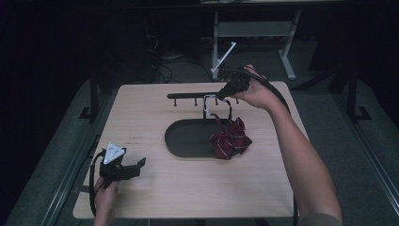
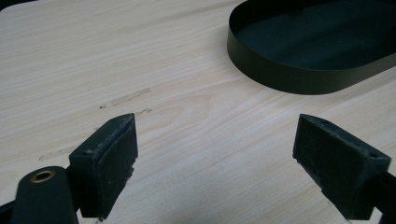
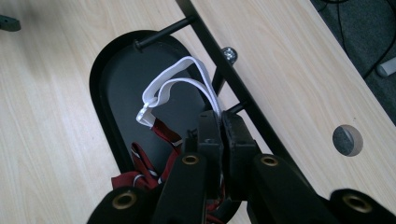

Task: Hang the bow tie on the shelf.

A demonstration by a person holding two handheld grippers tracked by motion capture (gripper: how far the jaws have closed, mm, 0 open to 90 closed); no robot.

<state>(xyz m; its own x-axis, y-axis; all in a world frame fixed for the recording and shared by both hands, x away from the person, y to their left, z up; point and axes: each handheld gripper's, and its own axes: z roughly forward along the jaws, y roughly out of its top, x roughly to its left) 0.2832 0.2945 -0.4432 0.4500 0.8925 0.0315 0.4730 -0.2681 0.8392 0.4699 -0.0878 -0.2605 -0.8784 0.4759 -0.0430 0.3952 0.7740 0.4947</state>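
A light wooden table carries a black oval tray near its middle, and behind the tray stands a black rack, a horizontal bar with short pegs hanging from it. The right gripper is held up at the far right of the table, just beside the right end of the rack, in a hand reaching in from the right. In the right gripper view its jaws are pressed together on a white elastic strap, which loops out over the tray toward the rack bar. The strap joins a dark red bow tie with thin white stripes; the bow tie hangs below the gripper and rests on the right end of the tray, partly over its rim. The left gripper sits low at the near left corner of the table, held by the person's left hand, well apart from the tray. In the left gripper view its jaws stand wide apart with nothing between them, bare table beneath and the near wall of the tray ahead to the right.
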